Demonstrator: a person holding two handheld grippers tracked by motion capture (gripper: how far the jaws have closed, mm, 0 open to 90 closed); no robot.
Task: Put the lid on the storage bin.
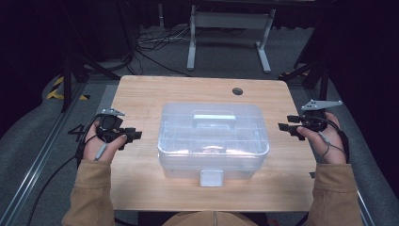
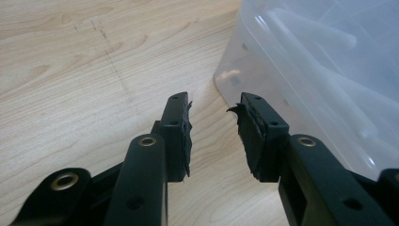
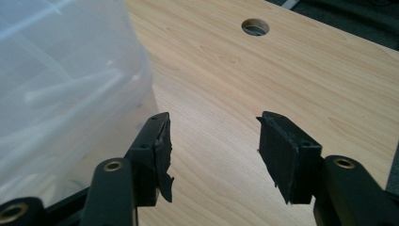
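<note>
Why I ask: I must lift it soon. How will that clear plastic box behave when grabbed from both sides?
The plastic box looks thin-walled and glossy, so its sides may flex and slip under pads. It sits wide and low on the table, so tipping seems unlikely. Its handle probably gives a surer hold.

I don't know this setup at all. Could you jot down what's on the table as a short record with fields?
Surface: wooden table with a round hole near its far edge
Main thing: clear plastic box, lid on, handle on top, latch at the near side
Left gripper: beside the box's left side, open, nothing between the fingers
Right gripper: beside the box's right side, open, empty
Contact: neither gripper touches the box
</note>
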